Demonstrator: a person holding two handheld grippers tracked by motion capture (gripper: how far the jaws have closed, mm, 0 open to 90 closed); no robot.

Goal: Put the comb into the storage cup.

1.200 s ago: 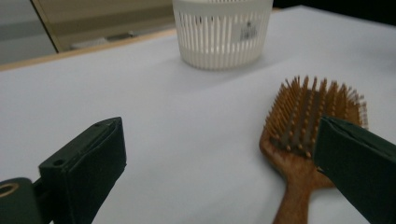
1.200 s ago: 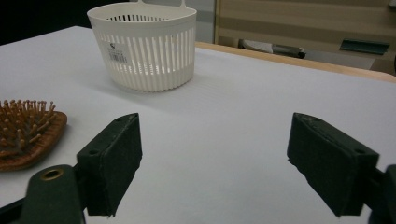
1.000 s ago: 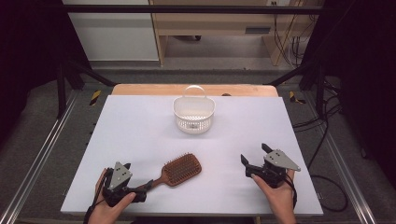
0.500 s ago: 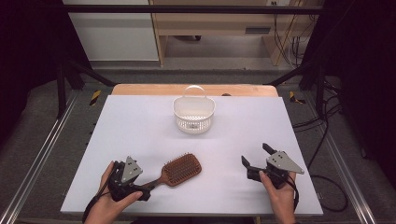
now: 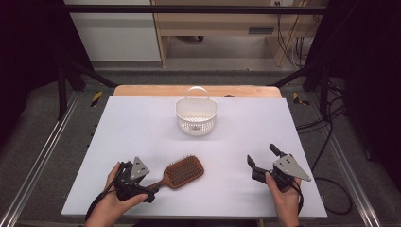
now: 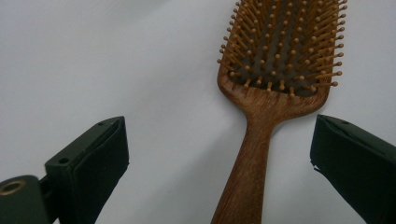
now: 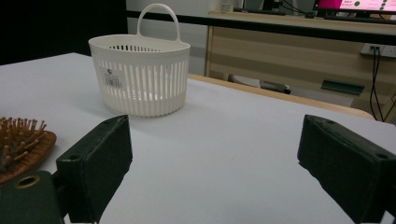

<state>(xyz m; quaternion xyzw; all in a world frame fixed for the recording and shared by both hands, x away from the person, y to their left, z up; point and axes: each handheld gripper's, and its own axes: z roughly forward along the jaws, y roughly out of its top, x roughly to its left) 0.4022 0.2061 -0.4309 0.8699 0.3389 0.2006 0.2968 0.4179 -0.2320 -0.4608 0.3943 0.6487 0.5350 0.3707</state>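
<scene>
Hairbrush (image 6: 275, 70) lies bristles-up on the worktop (image 5: 142, 127), its handle now between the wide-open, empty jaws of the left gripper (image 6: 219, 158), which advanced within 1 second; closing should grasp it. Right gripper (image 7: 212, 163) waits open, empty, basket (image 7: 140, 74) ahead.

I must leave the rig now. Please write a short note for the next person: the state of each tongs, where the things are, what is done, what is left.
Left tongs: open, jaws on either side of the hairbrush handle, not closed on it.
Right tongs: open, holding nothing, at the right side of the table.
Hairbrush: lies flat on the table, bristles up, near the front edge.
White basket: upright near the far edge.
Done: left tongs lined up on the handle.
Left: probably close, lift, and carry the hairbrush to the basket.
</scene>
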